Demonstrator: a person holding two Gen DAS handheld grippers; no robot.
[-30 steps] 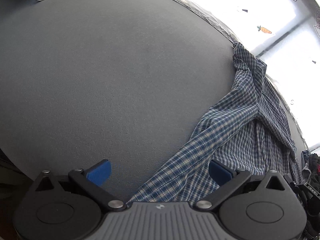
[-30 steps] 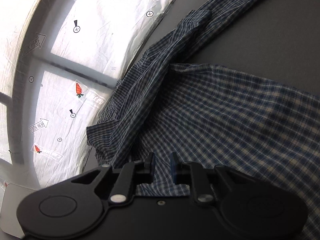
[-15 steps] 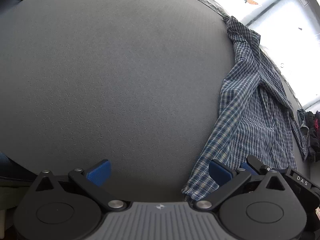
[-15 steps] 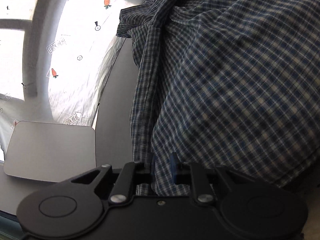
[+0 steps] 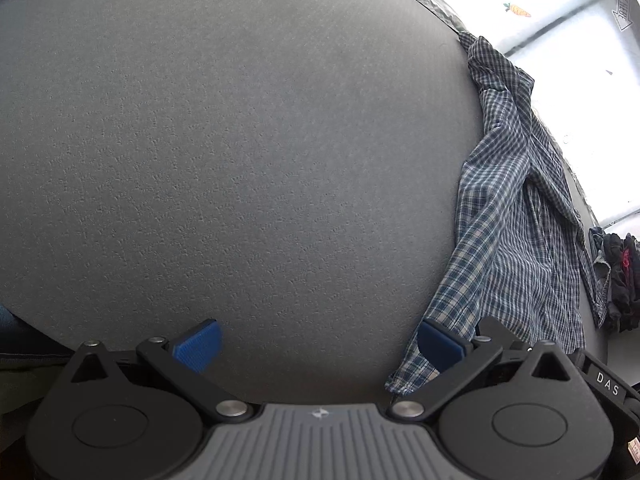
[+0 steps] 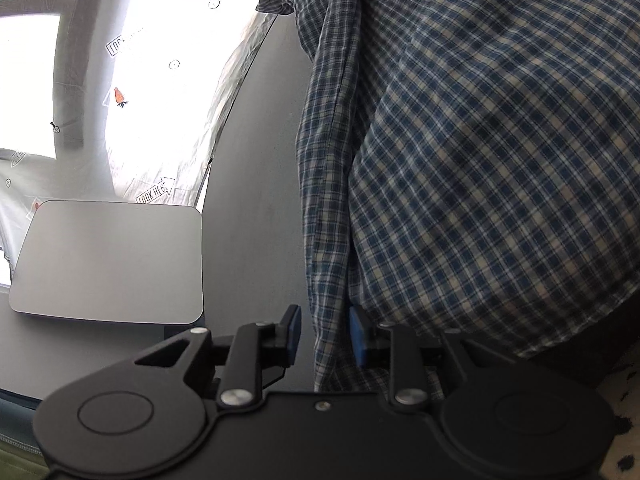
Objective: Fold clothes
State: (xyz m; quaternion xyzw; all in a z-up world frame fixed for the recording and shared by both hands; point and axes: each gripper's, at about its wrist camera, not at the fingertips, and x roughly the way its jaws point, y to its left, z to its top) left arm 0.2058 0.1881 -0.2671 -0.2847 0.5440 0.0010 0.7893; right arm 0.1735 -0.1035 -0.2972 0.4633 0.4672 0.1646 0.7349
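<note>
- shirt [image 6: 480, 160] runs off top and right edges, right wrist view
- shirt hem hidden behind right gripper [image 6: 325, 334] body
- dark clothes pile [image 5: 618, 276] at edge, too small to identify

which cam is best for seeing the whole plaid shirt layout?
Left wrist. There the plaid shirt appears nearly full length, stretched along the right side of the grey table toward its far edge. The right wrist view sits too close: fabric fills its right half, cropped, with only a hem strip running down between that tool's pads.
</note>
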